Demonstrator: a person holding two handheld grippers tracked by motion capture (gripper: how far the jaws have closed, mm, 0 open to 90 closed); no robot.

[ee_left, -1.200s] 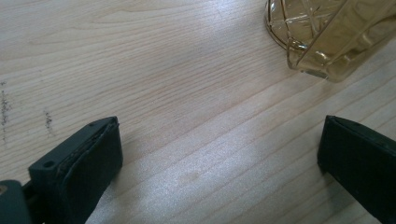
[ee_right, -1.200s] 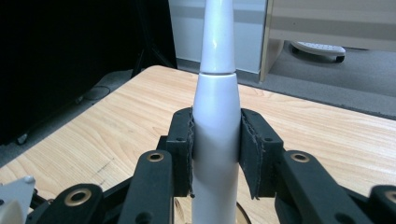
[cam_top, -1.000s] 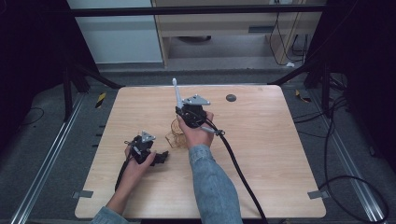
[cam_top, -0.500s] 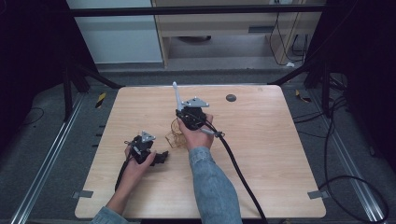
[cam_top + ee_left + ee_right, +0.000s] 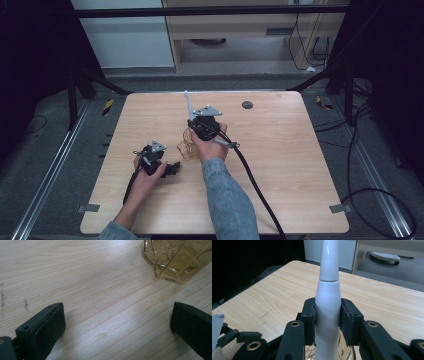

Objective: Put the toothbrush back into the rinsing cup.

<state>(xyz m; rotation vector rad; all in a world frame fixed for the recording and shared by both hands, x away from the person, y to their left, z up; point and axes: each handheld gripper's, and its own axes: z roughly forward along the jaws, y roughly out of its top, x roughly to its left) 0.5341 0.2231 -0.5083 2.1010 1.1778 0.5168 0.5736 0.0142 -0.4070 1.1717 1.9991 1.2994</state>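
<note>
On the pale wooden worktop (image 5: 280, 165) nothing has shifted in the last second: the right gripper (image 5: 328, 320) pinches an upright white toothbrush (image 5: 327, 315) above an amber glass (image 5: 175, 260), while the left gripper's (image 5: 117, 327) fingers (image 5: 47, 327) rest spread nearby.

This looks like a lab or test room, because the light wooden desk (image 5: 280, 165) stands on grey carpet between metal floor rails (image 5: 47, 182), with black frame bars (image 5: 210, 11) across the top of the frame and loose cables (image 5: 375, 195) on the floor at the right.
</note>
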